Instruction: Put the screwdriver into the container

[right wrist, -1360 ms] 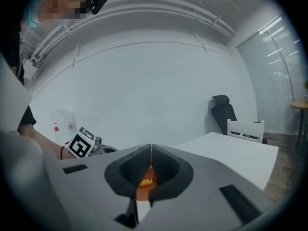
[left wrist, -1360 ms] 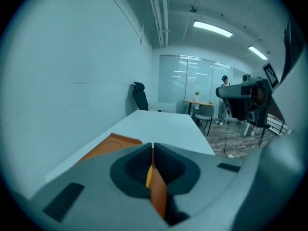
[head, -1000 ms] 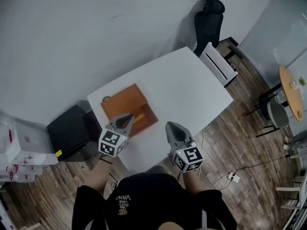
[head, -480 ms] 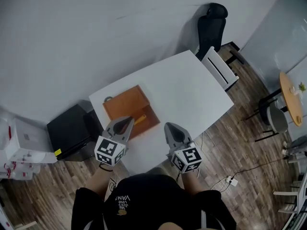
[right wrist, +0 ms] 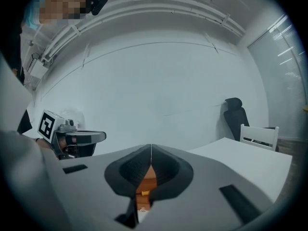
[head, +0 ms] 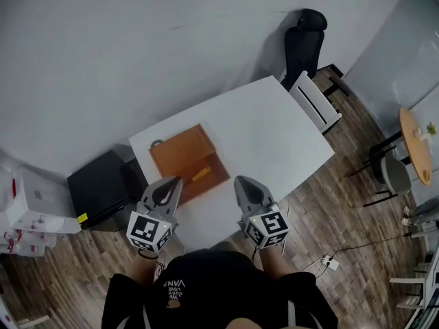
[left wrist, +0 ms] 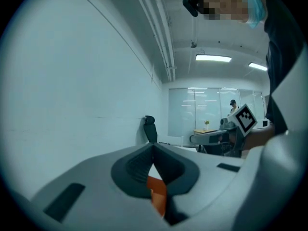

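- Bench [head: 274, 129]: white, rectangular, on a wooden floor [head: 343, 204].
- Container [head: 180, 149]: orange-brown, open, lying flat on the left part of the bench.
- Screwdriver [head: 201, 174]: yellow handle. It lies inside the container, in the near half. Neither gripper touches it.
- Left gripper [head: 169, 181]: fingers pressed together with nothing between them. It is at the near edge of the bench, just beside the near corner of the container.
- Right gripper [head: 241, 181]: fingers together and empty. It is over bare bench to the right of the container, apart from it.
- Surroundings: a black office chair [head: 305, 36] and a white chair [head: 314, 101] at the far end, and a black box [head: 99, 187] on the floor to the left.
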`<action>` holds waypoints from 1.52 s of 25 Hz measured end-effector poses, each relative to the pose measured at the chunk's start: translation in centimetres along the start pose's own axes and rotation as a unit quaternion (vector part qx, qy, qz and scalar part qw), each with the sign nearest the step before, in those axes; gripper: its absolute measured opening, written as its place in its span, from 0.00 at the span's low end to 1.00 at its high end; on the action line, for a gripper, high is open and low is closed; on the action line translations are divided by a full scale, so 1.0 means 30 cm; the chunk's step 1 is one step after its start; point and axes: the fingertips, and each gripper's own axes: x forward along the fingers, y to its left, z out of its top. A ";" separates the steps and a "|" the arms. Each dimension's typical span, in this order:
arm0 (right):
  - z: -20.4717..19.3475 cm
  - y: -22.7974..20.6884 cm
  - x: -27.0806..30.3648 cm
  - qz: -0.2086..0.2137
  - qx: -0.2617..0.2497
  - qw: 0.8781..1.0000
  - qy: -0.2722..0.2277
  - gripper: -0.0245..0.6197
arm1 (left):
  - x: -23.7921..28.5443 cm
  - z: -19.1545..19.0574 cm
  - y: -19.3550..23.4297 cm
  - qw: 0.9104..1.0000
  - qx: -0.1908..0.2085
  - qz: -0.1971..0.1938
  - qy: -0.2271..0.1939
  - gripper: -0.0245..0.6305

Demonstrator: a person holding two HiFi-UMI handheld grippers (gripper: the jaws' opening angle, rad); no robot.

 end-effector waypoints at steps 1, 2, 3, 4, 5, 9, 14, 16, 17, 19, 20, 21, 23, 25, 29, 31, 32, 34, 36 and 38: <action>0.002 0.002 0.003 0.001 0.000 1.000 0.000 0.06 | -0.009 0.000 0.003 1.000 0.000 0.004 -0.001 0.06; 0.003 0.004 0.006 0.002 0.000 1.000 -0.001 0.06 | -0.017 0.000 0.006 1.000 -0.002 0.007 -0.002 0.06; 0.004 0.008 0.009 0.004 0.000 1.000 -0.001 0.06 | -0.025 -0.001 0.008 1.000 -0.005 0.009 -0.003 0.06; 0.004 0.012 0.012 0.005 -0.001 1.000 -0.001 0.05 | -0.032 -0.004 0.008 1.000 -0.008 0.011 -0.003 0.06; 0.004 0.016 0.014 0.007 -0.001 1.000 -0.001 0.06 | -0.038 -0.007 0.008 1.000 -0.010 0.012 -0.004 0.06; 0.000 0.028 0.024 0.012 -0.003 1.000 -0.002 0.06 | -0.056 -0.025 0.008 1.000 -0.018 0.017 -0.003 0.06; 0.002 0.039 0.026 0.016 -0.004 1.000 -0.002 0.05 | -0.086 -0.047 0.010 0.999 -0.024 0.026 0.000 0.06; 0.003 0.042 0.029 0.018 -0.004 1.000 -0.002 0.06 | -0.098 -0.054 0.013 0.999 -0.025 0.030 0.002 0.06; 0.004 0.045 0.030 0.018 -0.004 1.000 -0.002 0.06 | -0.105 -0.059 0.014 0.999 -0.026 0.031 0.003 0.06; 0.006 0.053 0.030 0.020 -0.005 1.000 -0.002 0.05 | -0.118 -0.069 0.016 0.999 -0.029 0.033 0.006 0.06; 0.005 0.057 0.030 0.020 -0.005 1.000 -0.002 0.06 | -0.126 -0.075 0.016 0.999 -0.032 0.035 0.006 0.06; 0.004 0.061 0.030 0.021 -0.005 1.000 -0.002 0.06 | -0.132 -0.081 0.017 0.999 -0.035 0.037 0.006 0.06; 0.001 0.067 0.030 0.022 -0.006 1.000 -0.001 0.06 | -0.142 -0.088 0.015 0.998 -0.037 0.040 0.006 0.06; -0.002 0.073 0.031 0.024 -0.006 1.000 0.000 0.06 | -0.148 -0.093 0.011 0.998 -0.037 0.040 0.006 0.06; -0.007 0.090 0.031 0.032 -0.007 0.999 0.002 0.05 | -0.161 -0.092 0.000 0.999 -0.031 0.041 0.002 0.06; -0.011 0.103 0.033 0.039 -0.009 0.999 0.003 0.06 | -0.169 -0.094 -0.002 0.999 -0.030 0.042 0.001 0.06; -0.014 0.111 0.036 0.042 -0.010 0.999 0.004 0.06 | -0.173 -0.096 -0.001 0.999 -0.031 0.043 0.001 0.06; -0.017 0.127 0.043 0.049 -0.012 0.999 0.005 0.06 | -0.183 -0.100 0.002 0.998 -0.032 0.046 0.001 0.06; -0.021 0.143 0.048 0.055 -0.016 0.998 0.007 0.05 | -0.191 -0.102 0.003 0.998 -0.033 0.047 0.002 0.06; -0.025 0.156 0.048 0.058 -0.026 0.998 0.010 0.05 | -0.197 -0.101 0.001 0.998 -0.033 0.048 0.001 0.06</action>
